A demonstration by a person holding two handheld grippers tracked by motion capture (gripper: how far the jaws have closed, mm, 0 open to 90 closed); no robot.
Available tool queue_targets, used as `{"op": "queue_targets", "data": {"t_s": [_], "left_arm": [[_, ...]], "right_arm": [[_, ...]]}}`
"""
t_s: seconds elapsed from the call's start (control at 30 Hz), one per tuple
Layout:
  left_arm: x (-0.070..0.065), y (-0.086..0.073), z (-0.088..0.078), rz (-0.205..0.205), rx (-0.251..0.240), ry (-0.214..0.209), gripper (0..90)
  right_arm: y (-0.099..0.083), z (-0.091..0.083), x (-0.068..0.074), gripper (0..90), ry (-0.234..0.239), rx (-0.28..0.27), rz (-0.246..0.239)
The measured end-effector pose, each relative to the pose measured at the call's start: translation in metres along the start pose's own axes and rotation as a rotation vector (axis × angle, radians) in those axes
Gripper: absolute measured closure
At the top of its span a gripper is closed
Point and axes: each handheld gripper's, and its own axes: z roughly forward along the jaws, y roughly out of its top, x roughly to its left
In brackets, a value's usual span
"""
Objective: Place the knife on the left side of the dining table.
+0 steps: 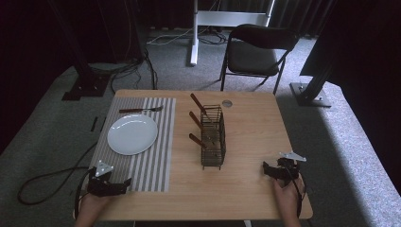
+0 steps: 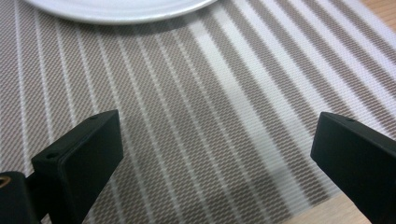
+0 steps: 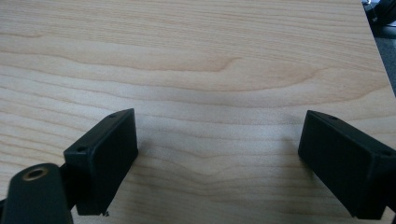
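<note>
On the wooden table (image 1: 255, 137) a grey striped placemat (image 1: 151, 156) lies at the left and carries a white plate (image 1: 132, 134). A fork (image 1: 141, 110) with a wooden handle rests at the mat's far end. At the table's middle, a black wire basket (image 1: 213, 137) holds three wooden-handled utensils (image 1: 196, 119). My left gripper (image 1: 116, 185) sits over the mat's near left corner. Its jaws (image 2: 215, 130) stand open above the placemat (image 2: 187, 93), with the plate's rim (image 2: 116, 9) just ahead. My right gripper (image 1: 270, 171) rests at the near right, open (image 3: 217, 123) over bare wood (image 3: 187, 56).
A black folding chair (image 1: 257, 49) stands beyond the table's far edge, beside a white stand (image 1: 194, 33). A small round cap (image 1: 227, 102) sits in the tabletop near the far edge. Cables (image 1: 42, 182) trail on the carpet at left.
</note>
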Motion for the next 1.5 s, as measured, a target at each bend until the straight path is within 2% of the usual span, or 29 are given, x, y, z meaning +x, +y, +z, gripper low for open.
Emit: {"op": "queue_targets", "data": {"t_s": [0.33,0.43,0.6,0.9,0.97,1.0,1.2,1.33,1.5], "left_arm": [[-0.012,0.017,0.002,0.03,-0.013,-0.044,2.5],[-0.016,0.023,0.003,0.047,-0.016,-0.045,2.5],[-0.022,0.031,0.003,0.058,-0.031,-0.076,2.5],[-0.035,0.046,0.008,0.102,-0.038,-0.104,2.5],[-0.038,0.05,0.009,0.112,-0.044,-0.1,2.5],[-0.039,0.054,0.009,0.113,-0.047,-0.114,2.5],[-0.045,0.069,0.008,0.134,-0.071,-0.127,2.5],[-0.051,0.08,0.009,0.171,-0.076,-0.138,2.5],[-0.056,0.094,0.01,0.18,-0.094,-0.155,2.5]], "right_arm": [[0.0,0.0,0.0,11.1,0.0,0.0,0.0],[0.0,0.0,0.0,11.1,0.0,0.0,0.0],[0.0,0.0,0.0,11.1,0.0,0.001,0.0],[0.0,0.0,0.0,11.1,0.0,0.0,0.0],[0.0,0.0,0.0,11.1,0.0,0.0,0.0],[0.0,0.0,0.0,11.1,0.0,0.0,0.0],[0.0,0.0,0.0,11.1,0.0,0.0,0.001],[0.0,0.0,0.0,11.1,0.0,0.0,-0.001],[0.0,0.0,0.0,11.1,0.0,0.0,-0.003]]}}
